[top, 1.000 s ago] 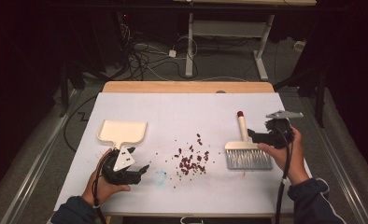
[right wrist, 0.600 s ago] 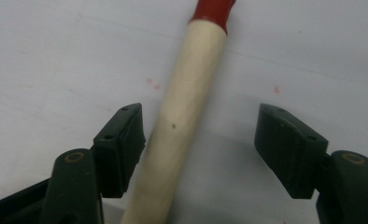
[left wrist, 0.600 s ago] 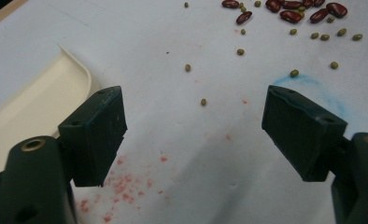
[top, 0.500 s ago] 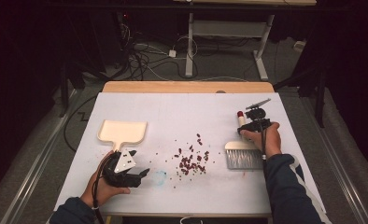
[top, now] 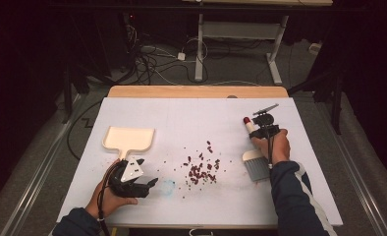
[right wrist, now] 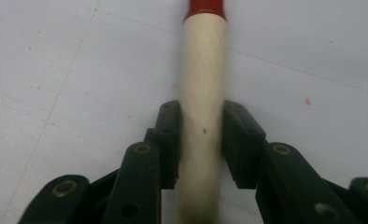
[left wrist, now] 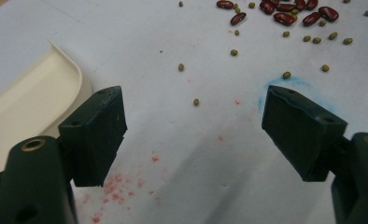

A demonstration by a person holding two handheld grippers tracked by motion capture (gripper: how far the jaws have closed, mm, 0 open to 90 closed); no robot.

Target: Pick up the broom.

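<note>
brush (top: 254,157) lay at the table's (top: 191,118) right side, the right gripper (right wrist: 203,140) having just clamped its handle. a sideways pull could twist it loose. left gripper (left wrist: 194,126) gaped, holding nothing, beside the dustpan (left wrist: 28,100). its view showed small green beans (left wrist: 180,67); the high view blurred them.

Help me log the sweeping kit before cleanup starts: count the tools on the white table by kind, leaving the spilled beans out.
Brush: 1
Dustpan: 1
Claws: 2, the left claw and the right claw
Total: 4
</note>
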